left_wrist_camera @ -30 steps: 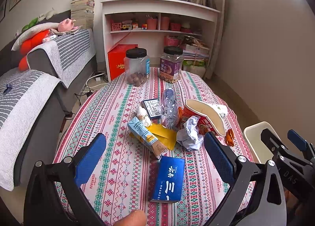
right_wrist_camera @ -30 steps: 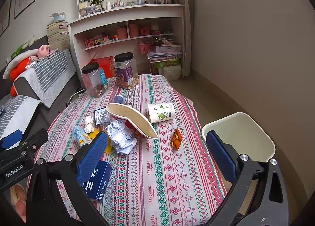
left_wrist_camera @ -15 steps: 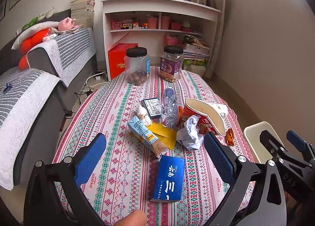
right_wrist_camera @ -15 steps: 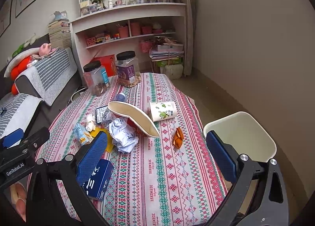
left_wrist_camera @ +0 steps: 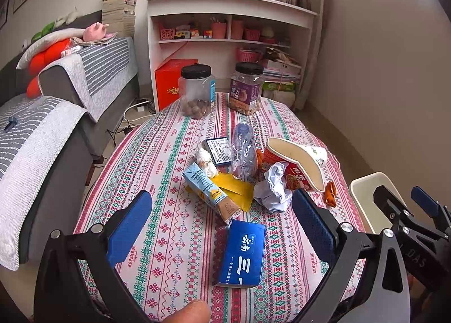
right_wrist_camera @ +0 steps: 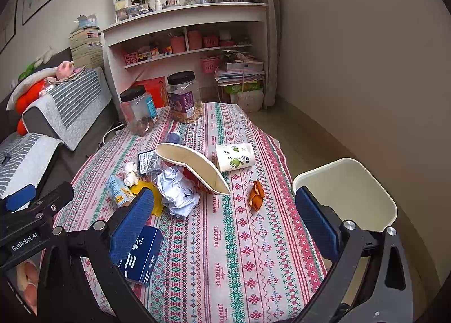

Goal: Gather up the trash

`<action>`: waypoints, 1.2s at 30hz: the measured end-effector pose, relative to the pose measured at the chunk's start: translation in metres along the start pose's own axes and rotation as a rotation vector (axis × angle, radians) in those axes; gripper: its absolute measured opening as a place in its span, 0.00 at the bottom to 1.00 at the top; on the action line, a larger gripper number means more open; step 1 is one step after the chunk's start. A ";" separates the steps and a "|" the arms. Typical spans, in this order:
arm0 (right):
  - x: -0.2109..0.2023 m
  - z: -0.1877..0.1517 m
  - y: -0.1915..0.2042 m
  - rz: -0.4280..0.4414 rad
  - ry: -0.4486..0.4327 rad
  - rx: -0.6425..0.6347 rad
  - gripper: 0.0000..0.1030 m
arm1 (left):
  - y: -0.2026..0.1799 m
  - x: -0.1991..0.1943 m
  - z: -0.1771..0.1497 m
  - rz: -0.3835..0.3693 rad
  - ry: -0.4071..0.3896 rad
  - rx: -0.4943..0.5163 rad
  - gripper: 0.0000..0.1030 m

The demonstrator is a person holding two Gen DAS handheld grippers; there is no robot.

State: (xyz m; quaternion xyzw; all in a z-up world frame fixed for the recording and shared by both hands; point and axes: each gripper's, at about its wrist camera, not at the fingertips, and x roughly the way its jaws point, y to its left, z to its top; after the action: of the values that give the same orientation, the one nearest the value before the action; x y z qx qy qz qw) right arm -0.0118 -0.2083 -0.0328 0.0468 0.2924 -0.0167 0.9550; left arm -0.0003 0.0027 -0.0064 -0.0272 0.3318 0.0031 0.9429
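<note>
Hovering apart, empty — left claw (left_wrist_camera: 222, 227), right claw (right_wrist_camera: 225, 218); two jars (left_wrist_camera: 196, 92) — one bin (right_wrist_camera: 346, 193).

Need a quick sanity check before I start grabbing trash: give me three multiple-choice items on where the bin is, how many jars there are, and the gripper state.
1. The bin stands
A. off the table's right edge
B. on the sofa
C. on the shelf

2. Black-lidded jars on the table:
A. one
B. two
C. four

3. The left gripper and right gripper are
A. both shut on trash
B. both open, empty
C. one holding the cup

Answers: 1 A, the bin's rim shows beside the tablecloth; 2 B, two jars at the far end; 3 B, the fingers stand wide apart.
</note>
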 end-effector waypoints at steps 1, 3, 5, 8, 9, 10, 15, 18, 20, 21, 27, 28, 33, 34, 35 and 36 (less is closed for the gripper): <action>0.000 0.000 0.000 0.000 0.001 0.000 0.93 | 0.000 0.000 0.000 0.000 0.000 -0.001 0.94; 0.000 0.000 0.000 0.000 0.001 0.001 0.93 | 0.000 0.000 0.000 0.001 -0.001 -0.002 0.94; 0.000 0.000 0.000 0.000 0.001 0.001 0.93 | 0.000 0.000 0.000 0.001 0.000 -0.002 0.94; 0.001 0.000 0.001 0.000 0.003 -0.001 0.93 | 0.001 0.000 0.000 0.001 0.004 -0.003 0.94; 0.001 0.000 0.001 0.001 0.004 0.000 0.93 | 0.001 0.001 0.000 0.001 0.004 -0.003 0.94; 0.001 -0.001 0.001 0.001 0.005 0.000 0.93 | 0.001 0.001 0.000 0.002 0.006 -0.003 0.94; 0.001 -0.002 0.001 0.002 0.006 0.000 0.93 | 0.001 0.002 0.000 0.001 0.012 -0.007 0.94; 0.001 -0.002 0.002 0.002 0.008 0.000 0.93 | 0.001 0.002 0.000 0.003 0.012 -0.006 0.94; 0.002 -0.004 0.002 0.003 0.010 -0.001 0.93 | 0.001 0.002 0.000 0.004 0.013 -0.006 0.94; 0.002 -0.004 0.002 0.004 0.010 -0.001 0.93 | 0.001 0.002 0.000 0.004 0.014 -0.007 0.94; 0.003 -0.005 0.001 0.008 0.021 0.000 0.93 | 0.002 0.003 0.000 0.005 0.020 -0.009 0.94; 0.003 -0.006 0.002 0.009 0.022 0.001 0.93 | 0.002 0.004 -0.001 0.005 0.021 -0.010 0.94; 0.012 0.003 -0.003 0.044 0.096 0.016 0.93 | 0.010 0.008 0.004 0.008 0.026 -0.019 0.94; 0.014 0.007 -0.005 0.053 0.121 0.021 0.93 | 0.013 0.012 0.005 0.011 0.037 -0.020 0.94; 0.017 0.012 -0.007 0.053 0.141 0.022 0.93 | 0.017 0.018 0.006 0.006 0.061 -0.021 0.94; 0.020 0.017 -0.009 0.052 0.162 0.029 0.93 | 0.019 0.026 0.007 -0.011 0.098 -0.013 0.94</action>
State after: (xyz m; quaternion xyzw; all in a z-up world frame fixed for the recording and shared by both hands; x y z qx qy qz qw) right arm 0.0133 -0.2194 -0.0306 0.0694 0.3671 0.0080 0.9276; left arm 0.0233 0.0216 -0.0183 -0.0353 0.3775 -0.0012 0.9254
